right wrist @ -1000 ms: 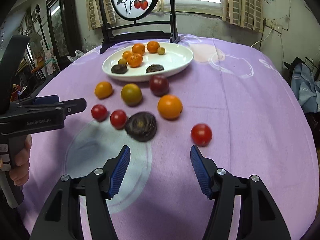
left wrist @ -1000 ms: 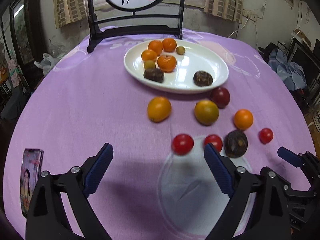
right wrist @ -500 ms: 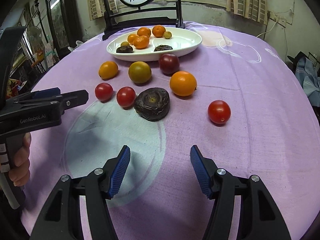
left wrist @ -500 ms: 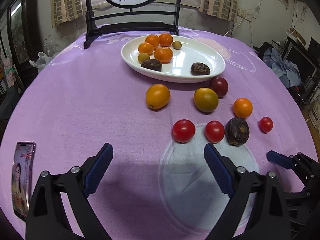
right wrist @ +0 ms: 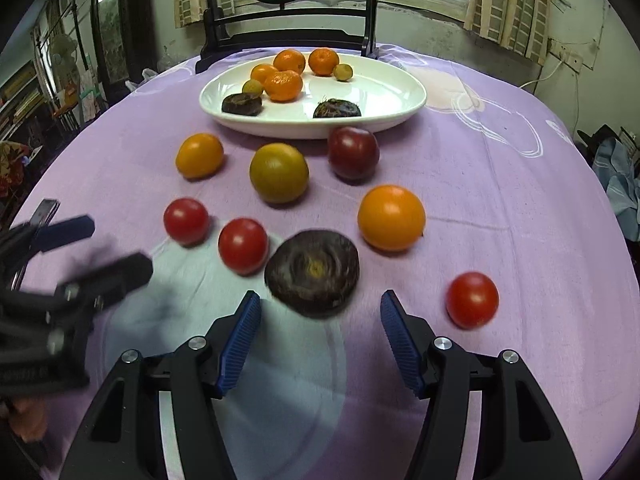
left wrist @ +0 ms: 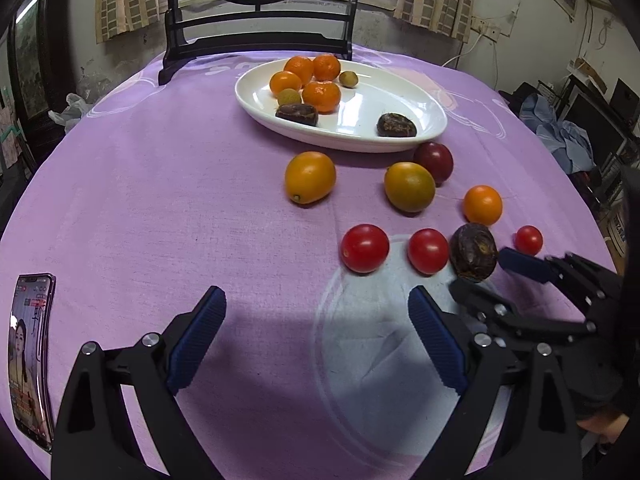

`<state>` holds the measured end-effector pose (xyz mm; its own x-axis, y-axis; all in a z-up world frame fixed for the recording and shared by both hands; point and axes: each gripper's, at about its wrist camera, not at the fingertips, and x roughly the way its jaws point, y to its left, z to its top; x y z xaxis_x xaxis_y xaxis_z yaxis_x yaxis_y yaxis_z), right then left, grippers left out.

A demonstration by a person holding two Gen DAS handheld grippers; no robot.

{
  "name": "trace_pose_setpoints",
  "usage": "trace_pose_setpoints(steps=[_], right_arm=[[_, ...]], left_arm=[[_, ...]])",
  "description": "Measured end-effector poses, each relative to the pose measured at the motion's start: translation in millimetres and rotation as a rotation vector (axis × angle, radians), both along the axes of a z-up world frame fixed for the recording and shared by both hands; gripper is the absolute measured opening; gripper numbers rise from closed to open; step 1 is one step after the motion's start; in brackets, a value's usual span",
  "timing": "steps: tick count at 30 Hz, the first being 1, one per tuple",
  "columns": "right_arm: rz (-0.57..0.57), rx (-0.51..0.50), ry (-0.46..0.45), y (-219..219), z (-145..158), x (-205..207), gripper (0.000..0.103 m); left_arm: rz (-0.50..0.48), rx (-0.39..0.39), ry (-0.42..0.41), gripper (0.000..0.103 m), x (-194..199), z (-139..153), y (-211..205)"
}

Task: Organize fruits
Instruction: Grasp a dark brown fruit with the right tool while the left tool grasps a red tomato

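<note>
A dark wrinkled fruit [right wrist: 312, 272] is lying on the counter's near half, just beside a red tomato [right wrist: 243, 245], with the white plate [right wrist: 400, 114] sitting toward the far edge. The right hand-held gripper [right wrist: 320, 338] is hovering just short of it, jaws spread wide. It is probably light and stiff-shelled, best pinched across its broad sides. The left hand-held gripper [left wrist: 316, 340] is hanging wide and empty over the purple cloth.
</note>
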<state>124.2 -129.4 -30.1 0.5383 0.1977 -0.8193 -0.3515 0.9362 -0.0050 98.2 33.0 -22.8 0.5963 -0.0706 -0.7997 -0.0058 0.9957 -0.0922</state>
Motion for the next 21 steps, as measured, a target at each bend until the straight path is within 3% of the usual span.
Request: trace_pose_setpoints(steps=[3, 5, 14, 18, 21], right_arm=[[-0.016, 0.010, -0.003, 2, 0, 8, 0.060], [-0.007, -0.002, -0.017, 4, 0, 8, 0.046], [-0.034, 0.050, -0.015, -12, 7, -16, 0.046], [-0.044, 0.065, -0.017, -22, 5, -22, 0.046], [-0.050, 0.094, -0.009, -29, 4, -23, 0.046]], left_arm=[[-0.004, -0.008, 0.003, 0.090, 0, -1, 1], [-0.001, -0.029, 0.014, 0.090, 2, -3, 3], [-0.007, -0.002, 0.027, 0.090, 6, -11, -4], [-0.007, -0.047, 0.055, 0.090, 7, -16, -2], [-0.001, 0.005, 0.038, 0.090, 7, -18, -5]])
